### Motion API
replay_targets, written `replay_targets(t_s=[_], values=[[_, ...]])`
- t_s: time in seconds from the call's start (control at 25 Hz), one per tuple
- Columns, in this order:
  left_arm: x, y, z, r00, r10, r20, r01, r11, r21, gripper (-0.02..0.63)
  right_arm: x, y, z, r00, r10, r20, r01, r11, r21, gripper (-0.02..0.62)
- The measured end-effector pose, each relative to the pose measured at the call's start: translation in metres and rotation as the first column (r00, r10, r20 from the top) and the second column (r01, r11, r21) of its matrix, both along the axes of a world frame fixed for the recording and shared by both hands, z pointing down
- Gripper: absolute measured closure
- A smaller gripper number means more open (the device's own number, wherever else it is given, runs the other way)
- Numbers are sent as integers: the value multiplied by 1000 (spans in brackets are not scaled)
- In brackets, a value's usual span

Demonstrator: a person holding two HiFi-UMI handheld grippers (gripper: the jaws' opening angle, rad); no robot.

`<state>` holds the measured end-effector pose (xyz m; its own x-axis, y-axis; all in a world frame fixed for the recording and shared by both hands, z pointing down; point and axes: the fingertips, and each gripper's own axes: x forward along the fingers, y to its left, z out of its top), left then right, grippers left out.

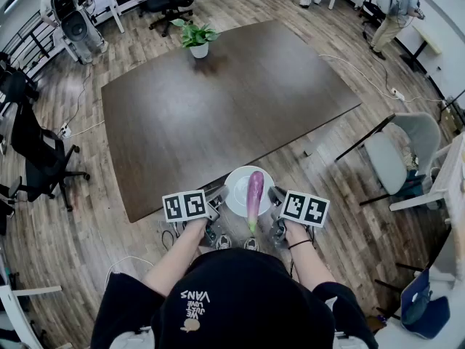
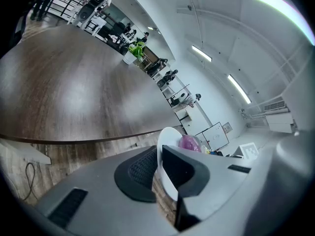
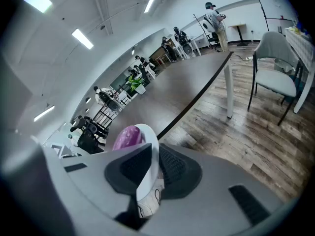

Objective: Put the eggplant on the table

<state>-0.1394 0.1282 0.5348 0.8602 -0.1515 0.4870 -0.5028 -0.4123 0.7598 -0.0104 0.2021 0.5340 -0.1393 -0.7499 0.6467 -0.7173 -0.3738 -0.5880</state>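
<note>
Eggplant (image 1: 254, 193) lies on plate (image 1: 236, 184), left gripper (image 1: 216, 201) & right gripper (image 1: 276, 199) each clamped on its rim, just off table (image 1: 218, 100) edge: keep plate level, carry both fwd together, lower gently.

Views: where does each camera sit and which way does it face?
Head view: on the head, looking steeply down at the table; shows cap, forearms, left gripper, right gripper, plate, eggplant.
Left gripper view: on that gripper, facing across the table; its fingers clamp the plate's rim.
Right gripper view: on that gripper, facing along the table; its fingers clamp the opposite rim.
All share plate, eggplant, table.
</note>
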Motion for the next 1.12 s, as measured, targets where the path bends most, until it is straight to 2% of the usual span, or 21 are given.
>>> replay_targets(t_s=[0.92,1.12], values=[[5,-1,2,1000,-17,-8,17,1000,-10,572,6,-2,5,999,9,35,-9,1000,14,535],[34,-6,-2,999,-37,-2,37,999,-16,572,36,-9,1,999,-13,41,12,1000,12,535]])
